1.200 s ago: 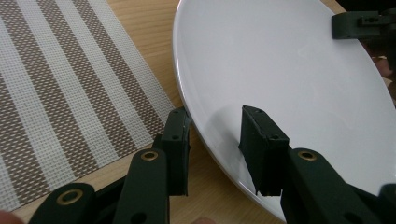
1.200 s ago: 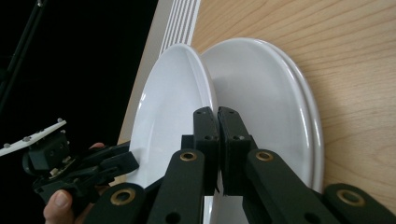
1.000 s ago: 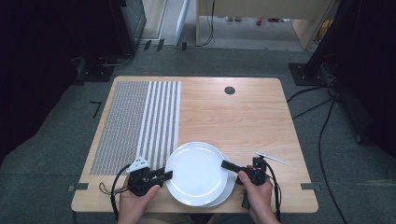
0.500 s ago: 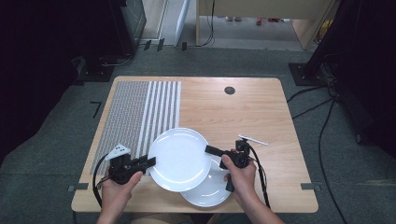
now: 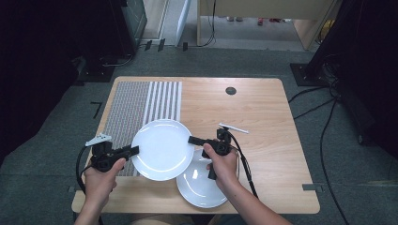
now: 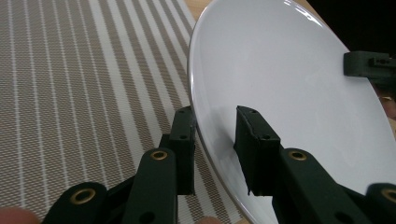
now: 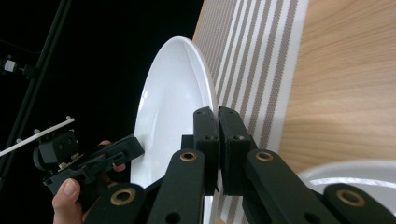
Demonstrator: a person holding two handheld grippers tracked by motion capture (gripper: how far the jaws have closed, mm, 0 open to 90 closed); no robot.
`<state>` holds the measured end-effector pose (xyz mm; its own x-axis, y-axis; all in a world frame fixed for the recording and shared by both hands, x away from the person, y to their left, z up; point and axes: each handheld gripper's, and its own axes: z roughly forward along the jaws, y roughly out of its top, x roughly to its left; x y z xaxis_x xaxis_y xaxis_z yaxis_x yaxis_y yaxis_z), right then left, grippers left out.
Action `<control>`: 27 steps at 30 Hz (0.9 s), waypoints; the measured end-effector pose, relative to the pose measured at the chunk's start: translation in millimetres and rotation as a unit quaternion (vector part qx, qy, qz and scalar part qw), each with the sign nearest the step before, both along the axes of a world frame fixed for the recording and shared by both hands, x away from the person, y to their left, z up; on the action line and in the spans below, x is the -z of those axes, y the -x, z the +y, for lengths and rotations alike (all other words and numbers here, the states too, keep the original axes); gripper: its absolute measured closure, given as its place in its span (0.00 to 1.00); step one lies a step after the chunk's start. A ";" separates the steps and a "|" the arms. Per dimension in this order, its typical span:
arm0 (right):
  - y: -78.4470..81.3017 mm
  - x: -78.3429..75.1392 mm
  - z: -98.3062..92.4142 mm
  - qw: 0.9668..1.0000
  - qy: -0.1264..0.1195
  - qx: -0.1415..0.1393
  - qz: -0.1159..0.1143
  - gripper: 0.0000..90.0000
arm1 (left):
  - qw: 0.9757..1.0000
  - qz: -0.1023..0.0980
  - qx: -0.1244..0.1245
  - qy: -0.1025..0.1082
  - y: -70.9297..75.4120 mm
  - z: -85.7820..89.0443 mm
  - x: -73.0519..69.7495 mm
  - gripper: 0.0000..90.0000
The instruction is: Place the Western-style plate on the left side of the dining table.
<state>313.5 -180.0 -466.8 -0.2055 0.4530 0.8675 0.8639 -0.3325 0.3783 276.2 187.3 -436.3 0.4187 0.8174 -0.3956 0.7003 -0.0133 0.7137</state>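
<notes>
Your right hand (image 5: 220,161) covers part of the lower white plate (image 5: 199,187) on the wooden table (image 5: 263,117). Your left gripper (image 5: 133,151) and right gripper (image 5: 193,139) each pinch opposite rims of the glossy upper plate (image 5: 162,149), held above the striped woven placemat (image 5: 141,105).

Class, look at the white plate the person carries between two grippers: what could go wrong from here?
1. The left gripper and right gripper pinch only the upper plate at its thin rim on opposite sides; it could slip and fall.
2. The second plate lies partly beneath it, so a fall could crack both.
</notes>
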 end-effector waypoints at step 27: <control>-87.7 24.6 64.5 0.998 0.005 -0.009 0.056 0.99 | 0.996 0.046 -0.070 -0.009 -78.4 53.2 20.9 0.77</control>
<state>401.1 -115.5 -491.4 -0.1165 0.4584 0.8811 0.9064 -0.3136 0.2830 354.5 240.5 -457.2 0.2618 0.8729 -0.4118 0.7588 0.0775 0.6467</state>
